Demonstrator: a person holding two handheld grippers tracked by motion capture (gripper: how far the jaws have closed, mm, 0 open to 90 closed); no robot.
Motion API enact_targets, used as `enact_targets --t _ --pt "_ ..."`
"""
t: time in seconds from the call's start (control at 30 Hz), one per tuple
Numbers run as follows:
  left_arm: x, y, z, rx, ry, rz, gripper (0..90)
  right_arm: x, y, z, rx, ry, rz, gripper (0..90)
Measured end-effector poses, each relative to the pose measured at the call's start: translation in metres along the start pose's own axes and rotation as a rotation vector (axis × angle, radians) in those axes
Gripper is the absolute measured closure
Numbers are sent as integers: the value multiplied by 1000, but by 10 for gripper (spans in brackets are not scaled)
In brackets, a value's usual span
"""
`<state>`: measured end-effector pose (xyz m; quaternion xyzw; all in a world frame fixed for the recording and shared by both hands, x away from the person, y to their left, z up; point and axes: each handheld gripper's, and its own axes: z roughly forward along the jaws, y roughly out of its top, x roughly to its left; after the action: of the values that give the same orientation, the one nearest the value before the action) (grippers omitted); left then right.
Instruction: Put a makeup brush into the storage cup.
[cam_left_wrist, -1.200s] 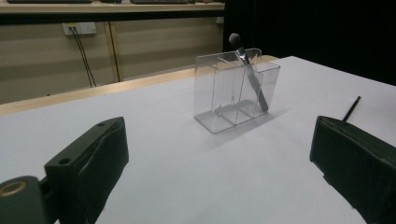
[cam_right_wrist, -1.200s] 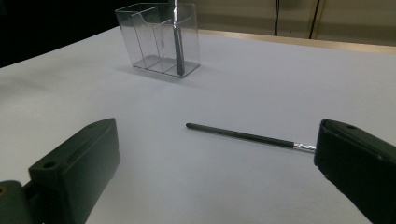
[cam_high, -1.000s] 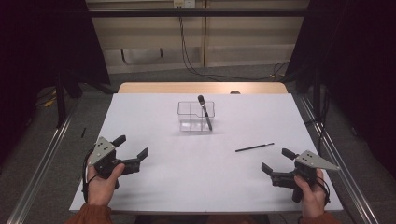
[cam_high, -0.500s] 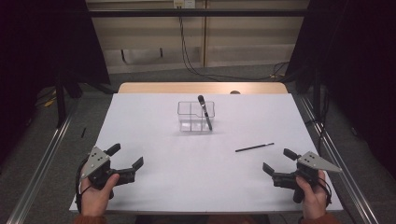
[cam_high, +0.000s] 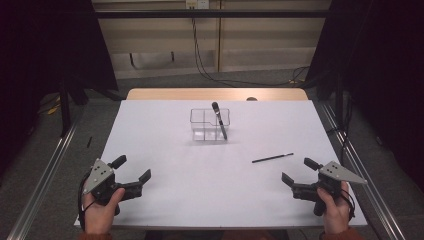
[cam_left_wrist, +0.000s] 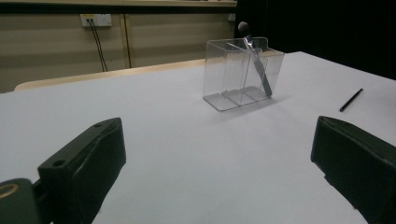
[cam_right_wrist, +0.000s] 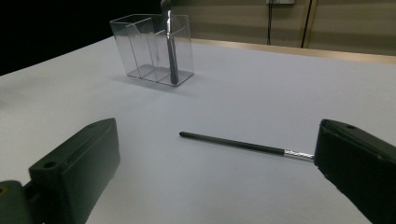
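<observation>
A clear plastic organizer (cam_high: 205, 127) (cam_left_wrist: 229, 77) (cam_right_wrist: 140, 49) stands at the middle back of the white table. A dark-tipped brush (cam_high: 219, 120) (cam_left_wrist: 258, 67) (cam_right_wrist: 171, 51) leans upright in its right compartment. A thin black stick with a silver band (cam_high: 272, 158) (cam_left_wrist: 351, 100) (cam_right_wrist: 233, 142) lies flat to the right of centre. My left gripper (cam_high: 132, 168) (cam_left_wrist: 219, 158) is open near the front left edge, holding nothing. At the front right, my right gripper (cam_high: 298, 171) (cam_right_wrist: 217, 172) is open, just short of the thin stick and pointing at it.
The white table sheet (cam_high: 200, 195) spreads bare between the grippers and the organizer. A wooden table edge (cam_high: 150, 94) shows at the back. Metal rails (cam_high: 45, 175) (cam_high: 362, 175) run along both sides, and cables (cam_high: 210, 75) lie on the floor behind.
My left gripper has drawn back toward the near edge and a little left, still open. The right gripper, the stick and the organizer have stayed put.
</observation>
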<state>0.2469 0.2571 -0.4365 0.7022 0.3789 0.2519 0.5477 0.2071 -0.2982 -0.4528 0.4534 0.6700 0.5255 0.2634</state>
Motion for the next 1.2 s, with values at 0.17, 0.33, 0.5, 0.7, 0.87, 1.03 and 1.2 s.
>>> enact_targets --t 0.17,0.33,0.5,0.7,0.87,1.03,1.2 --pt "-2 -3 -1 7 -9 3 34 0 3 3 -7 -1 -6 0" --pt "-3 -4 -4 8 -4 -1 34 -2 9 6 -31 5 -8 0" --pt "-5 -3 -3 6 3 3 34 -6 16 8 -51 0 -30 0" --pt "-6 -3 -2 12 -2 4 34 -13 28 11 -66 -12 -50 0" --pt "-7 -2 -2 10 -20 1 33 -20 38 19 -67 -24 -76 0" --pt "-5 -2 -3 6 -8 7 33 -28 50 23 -87 -31 -78 0" --pt "-5 -1 -3 4 -6 8 33 -33 55 34 -72 -32 -75 0"
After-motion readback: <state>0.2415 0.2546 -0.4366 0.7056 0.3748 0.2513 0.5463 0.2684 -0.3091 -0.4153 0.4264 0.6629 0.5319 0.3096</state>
